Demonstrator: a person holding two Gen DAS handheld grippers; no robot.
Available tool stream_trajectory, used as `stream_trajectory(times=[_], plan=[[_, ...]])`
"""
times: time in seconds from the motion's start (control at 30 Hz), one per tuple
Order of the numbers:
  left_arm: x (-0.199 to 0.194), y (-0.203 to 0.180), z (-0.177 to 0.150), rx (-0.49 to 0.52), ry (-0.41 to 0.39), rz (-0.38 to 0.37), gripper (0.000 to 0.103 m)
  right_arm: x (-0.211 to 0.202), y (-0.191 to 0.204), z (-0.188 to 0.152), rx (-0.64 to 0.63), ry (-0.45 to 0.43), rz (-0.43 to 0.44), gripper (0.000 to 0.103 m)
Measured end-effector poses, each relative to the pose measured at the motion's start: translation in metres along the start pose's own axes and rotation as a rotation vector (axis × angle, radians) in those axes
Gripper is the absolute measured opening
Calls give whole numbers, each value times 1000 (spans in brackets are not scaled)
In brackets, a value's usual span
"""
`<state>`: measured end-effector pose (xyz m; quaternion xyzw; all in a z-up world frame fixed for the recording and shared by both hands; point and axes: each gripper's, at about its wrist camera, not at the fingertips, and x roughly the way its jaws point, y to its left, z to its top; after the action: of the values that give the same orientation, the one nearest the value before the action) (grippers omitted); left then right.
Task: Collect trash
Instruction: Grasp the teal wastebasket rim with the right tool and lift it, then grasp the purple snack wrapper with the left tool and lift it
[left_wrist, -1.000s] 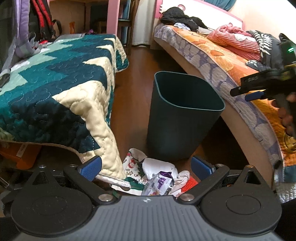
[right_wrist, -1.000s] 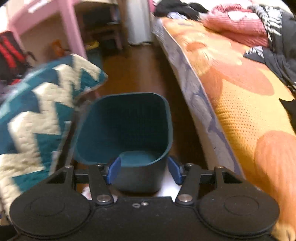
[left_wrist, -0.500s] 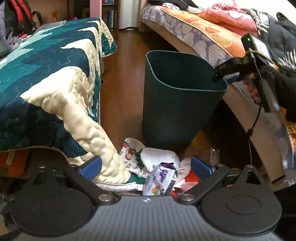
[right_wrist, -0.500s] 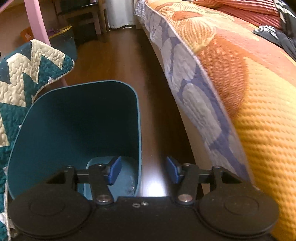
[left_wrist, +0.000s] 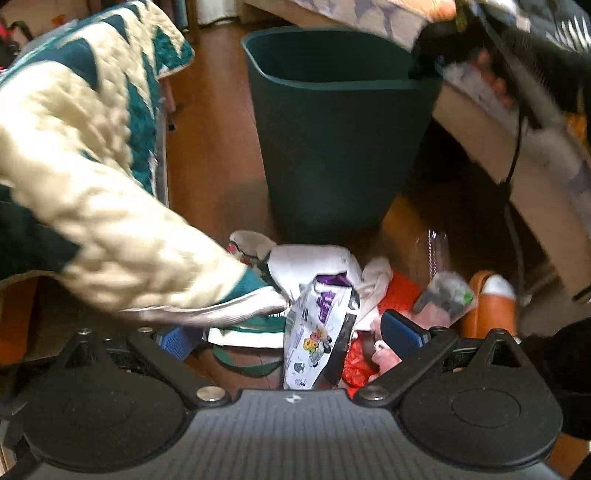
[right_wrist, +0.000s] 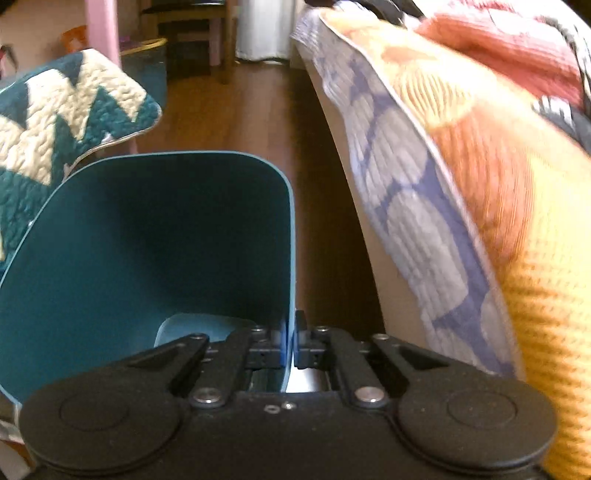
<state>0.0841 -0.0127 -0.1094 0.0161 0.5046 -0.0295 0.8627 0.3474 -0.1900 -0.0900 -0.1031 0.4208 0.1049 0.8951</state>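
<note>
A dark teal trash bin (left_wrist: 332, 122) stands on the wooden floor between two beds. In the right wrist view my right gripper (right_wrist: 290, 345) is shut on the bin's right wall at the rim (right_wrist: 291, 258); the bin (right_wrist: 155, 243) looks empty inside. My left gripper (left_wrist: 291, 334) is open, low over a pile of trash in front of the bin: a white and purple snack wrapper (left_wrist: 319, 332), crumpled white paper (left_wrist: 314, 258), red plastic (left_wrist: 399, 299) and a clear wrapper (left_wrist: 443, 291). The right gripper (left_wrist: 436, 48) shows at the bin's rim in the left view.
A teal and cream quilt (left_wrist: 92, 184) hangs off the left bed and drapes over the trash pile's left side. The orange-patterned bed (right_wrist: 480, 184) runs along the right. An orange slipper (left_wrist: 487, 306) lies right of the pile. Pink furniture legs (right_wrist: 101, 33) stand at the back.
My right gripper has closed on the bin's right wall; it was open astride it before. My left gripper has dropped closer to the trash pile.
</note>
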Motion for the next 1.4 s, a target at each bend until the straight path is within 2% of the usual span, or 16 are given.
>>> stream_trajectory(times=[0.1,0.23,0.53,0.6,0.67,0.73,0.77,0.8,0.9,0.97,1.03,1.27,1.4], plan=[[23,-3,-4,19,46,-31,102,-16,-11,5,4,-37,3,1],[57,-12,-10,30,119,-87,102,-24,-18,5,-16,-44,-14,2],[141,-27,-20,75,200,-78,100,-48,-15,0,-57,-67,-37,5],[154,-26,-21,76,225,-82,87,-49,-13,-2,-68,-77,-30,6],[164,-25,-23,72,262,-88,66,-51,-11,-3,-78,-81,-26,6],[170,-23,-25,62,271,-88,52,-53,-6,-3,-108,-91,-35,5],[170,-20,-25,50,272,-89,40,-54,-5,-3,-116,-95,-37,5],[170,-18,-25,41,276,-87,34,-54,-4,-3,-119,-98,-36,5],[165,-9,-24,-4,275,-98,20,-53,-1,-3,-121,-100,-39,5],[160,-4,-22,-23,281,-78,11,-54,0,-3,-121,-102,-36,5],[150,0,-20,-48,288,-63,9,-54,3,-3,-128,-105,-34,5],[83,7,10,-74,216,-123,8,-54,4,-2,-132,-113,-33,5],[30,6,36,-95,133,-229,7,-55,1,-4,-116,-111,-28,6]])
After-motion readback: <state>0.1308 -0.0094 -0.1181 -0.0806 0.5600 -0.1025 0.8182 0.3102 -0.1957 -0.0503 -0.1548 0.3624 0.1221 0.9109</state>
